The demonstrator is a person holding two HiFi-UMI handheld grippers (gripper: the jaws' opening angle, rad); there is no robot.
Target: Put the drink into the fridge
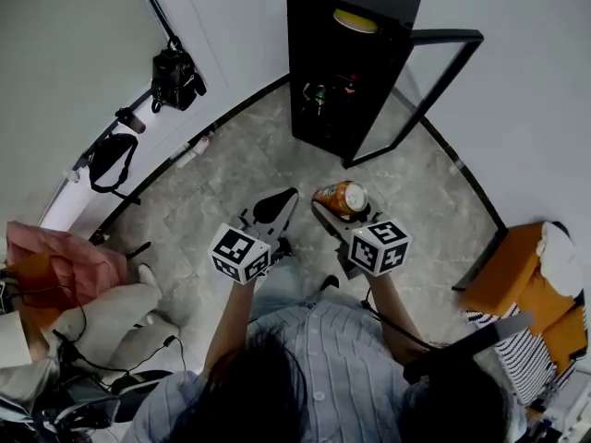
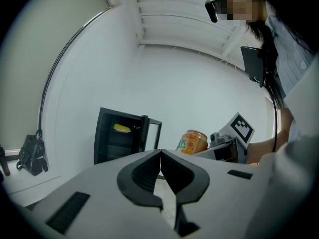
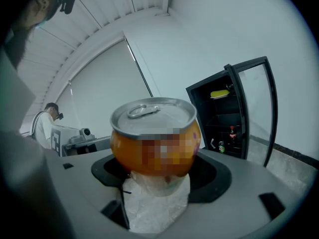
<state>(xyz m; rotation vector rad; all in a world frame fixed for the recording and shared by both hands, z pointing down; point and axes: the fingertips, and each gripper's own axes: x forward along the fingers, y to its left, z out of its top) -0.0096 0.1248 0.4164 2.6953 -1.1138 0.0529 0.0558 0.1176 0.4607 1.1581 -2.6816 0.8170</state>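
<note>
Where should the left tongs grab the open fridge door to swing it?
Take the fridge door by its free upright edge, farthest from the hinge. Come from the side and pinch the thin dark frame; the glass pane offers no hold.

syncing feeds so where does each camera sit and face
Head view: on the head, steeply down; hair, shirt, forearms, left gripper, right gripper holding the can, fridge ahead.
Left gripper view: on that gripper, along its shut jaws toward the fridge; shirt at right.
Right gripper view: on that gripper, past the clamped can toward the fridge; head top left.
All three share fridge and can.
</note>
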